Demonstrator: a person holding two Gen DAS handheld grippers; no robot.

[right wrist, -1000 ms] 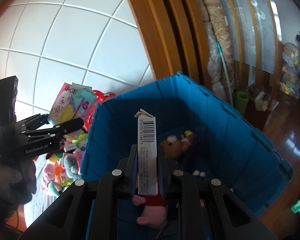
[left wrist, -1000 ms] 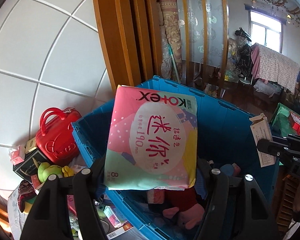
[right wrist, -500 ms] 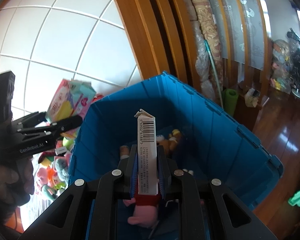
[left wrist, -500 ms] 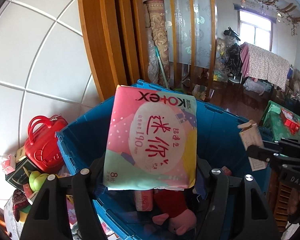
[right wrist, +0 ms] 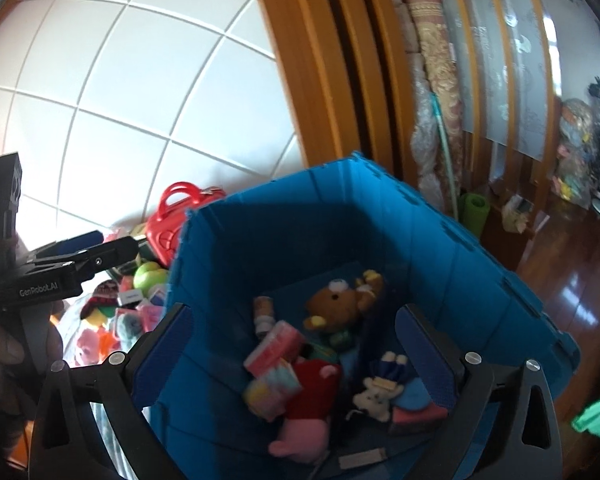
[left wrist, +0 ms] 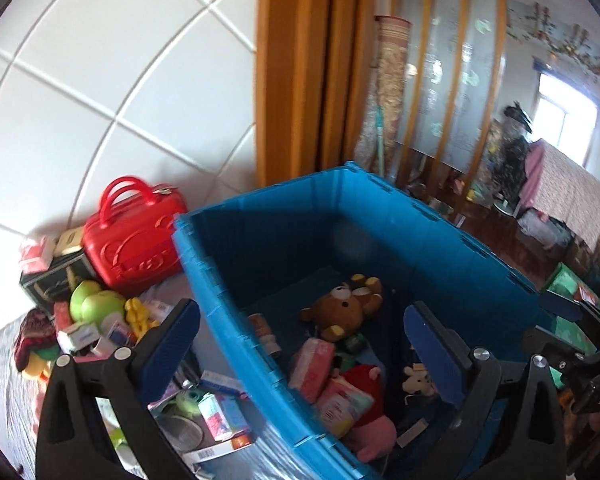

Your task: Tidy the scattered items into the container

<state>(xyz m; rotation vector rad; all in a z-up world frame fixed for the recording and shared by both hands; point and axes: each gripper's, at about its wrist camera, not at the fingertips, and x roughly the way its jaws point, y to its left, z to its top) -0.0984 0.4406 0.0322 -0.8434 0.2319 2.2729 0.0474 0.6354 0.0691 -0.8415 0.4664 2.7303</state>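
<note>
The blue crate (left wrist: 440,240) (right wrist: 460,264) stands open below both grippers. In it lie a brown teddy bear (left wrist: 342,312) (right wrist: 336,306), a pink pig plush (left wrist: 374,436) (right wrist: 300,436), the pink pad pack (left wrist: 342,402) (right wrist: 274,386), a small white plush (right wrist: 378,398) and the thin white box (right wrist: 360,460). My left gripper (left wrist: 300,344) is open and empty over the crate's left rim. My right gripper (right wrist: 296,348) is open and empty above the crate's inside. The left gripper also shows at the left of the right wrist view (right wrist: 80,256).
Left of the crate, a cloth-covered surface holds a red toy suitcase (left wrist: 134,232), a green apple toy (left wrist: 94,304), small boxes (left wrist: 220,416) and several other scattered items. A tiled wall and wooden door frame (left wrist: 300,80) stand behind. Wooden floor lies to the right.
Both grippers have opened. The pad pack has dropped from the left gripper and the white box from the right gripper into the crate.
</note>
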